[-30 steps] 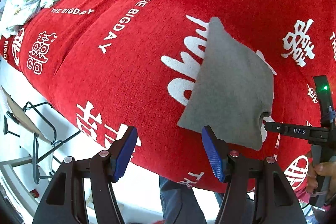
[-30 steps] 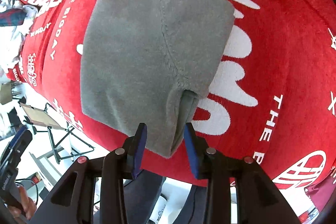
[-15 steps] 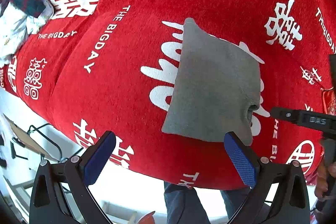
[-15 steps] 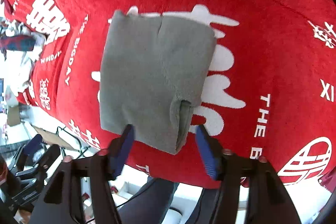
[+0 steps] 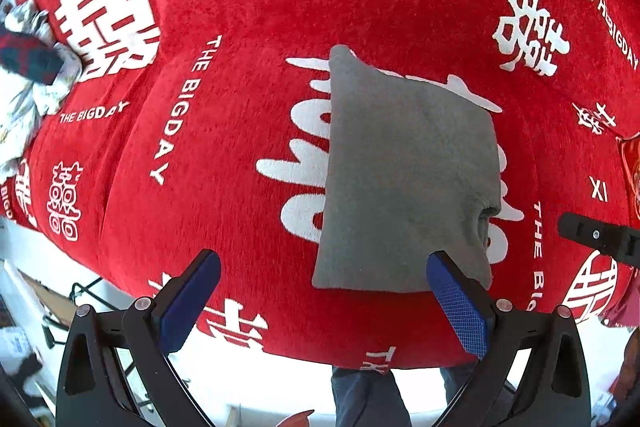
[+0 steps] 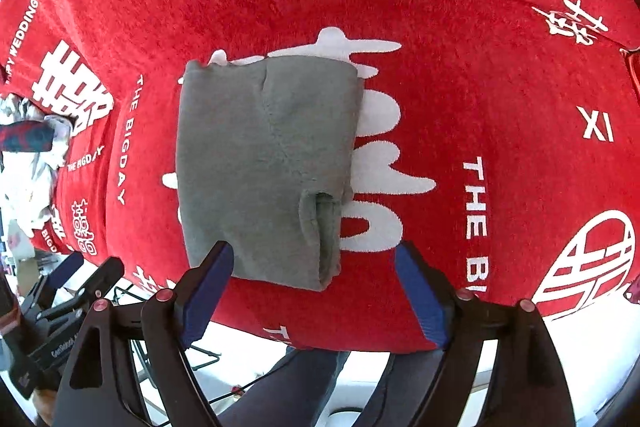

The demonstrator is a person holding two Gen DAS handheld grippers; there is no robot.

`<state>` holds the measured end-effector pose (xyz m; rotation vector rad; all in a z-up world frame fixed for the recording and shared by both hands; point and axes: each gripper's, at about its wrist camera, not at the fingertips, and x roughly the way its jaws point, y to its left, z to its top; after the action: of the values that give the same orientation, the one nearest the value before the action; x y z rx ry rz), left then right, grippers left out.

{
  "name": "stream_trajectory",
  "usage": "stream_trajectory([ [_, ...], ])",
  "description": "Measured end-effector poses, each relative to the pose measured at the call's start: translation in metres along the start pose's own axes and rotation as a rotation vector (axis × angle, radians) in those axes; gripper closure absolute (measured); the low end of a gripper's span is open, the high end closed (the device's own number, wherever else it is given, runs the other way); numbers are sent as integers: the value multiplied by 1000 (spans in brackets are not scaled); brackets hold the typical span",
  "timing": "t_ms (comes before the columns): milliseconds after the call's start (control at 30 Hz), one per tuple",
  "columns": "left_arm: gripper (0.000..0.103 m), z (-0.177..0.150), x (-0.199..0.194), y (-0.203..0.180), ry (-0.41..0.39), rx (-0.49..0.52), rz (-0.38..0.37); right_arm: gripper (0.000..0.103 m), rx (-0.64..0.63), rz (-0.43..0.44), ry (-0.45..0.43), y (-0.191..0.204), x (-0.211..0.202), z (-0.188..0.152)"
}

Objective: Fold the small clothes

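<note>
A folded grey garment (image 5: pixel 408 183) lies flat on the red cloth with white lettering (image 5: pixel 248 27), close to the table's near edge; it also shows in the right wrist view (image 6: pixel 264 163). My left gripper (image 5: pixel 324 303) is open and empty, held above the near edge, its right pad over the garment's near corner. My right gripper (image 6: pixel 312 291) is open and empty, just short of the garment's near edge. The right gripper's body (image 5: pixel 600 239) shows at the right of the left wrist view.
A heap of white and dark plaid clothes (image 5: pixel 24 75) lies at the far left of the cloth, also seen in the right wrist view (image 6: pixel 28 155). The table edge runs along the bottom, with the person's legs (image 5: pixel 368 395) and a folding stand (image 6: pixel 132 307) below.
Both grippers have opened wide and drawn back from the grey garment toward the near edge. The garment lies as it did, now seen smaller and further off.
</note>
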<state>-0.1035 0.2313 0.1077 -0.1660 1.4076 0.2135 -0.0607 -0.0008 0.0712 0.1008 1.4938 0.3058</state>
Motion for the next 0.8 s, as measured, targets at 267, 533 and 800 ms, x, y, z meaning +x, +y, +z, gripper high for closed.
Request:
stream_trajectory([
  [267,0,9,3,-3,-9,60,-29,18,23,-5,10,10,-4,-2],
  [533,0,15,4,-8,5,86,-21,18,31,-20,2,9,-12,-4],
  [800,0,8,-7,-18,-2,78,19,18,16,5,-17,2,-21,-9],
])
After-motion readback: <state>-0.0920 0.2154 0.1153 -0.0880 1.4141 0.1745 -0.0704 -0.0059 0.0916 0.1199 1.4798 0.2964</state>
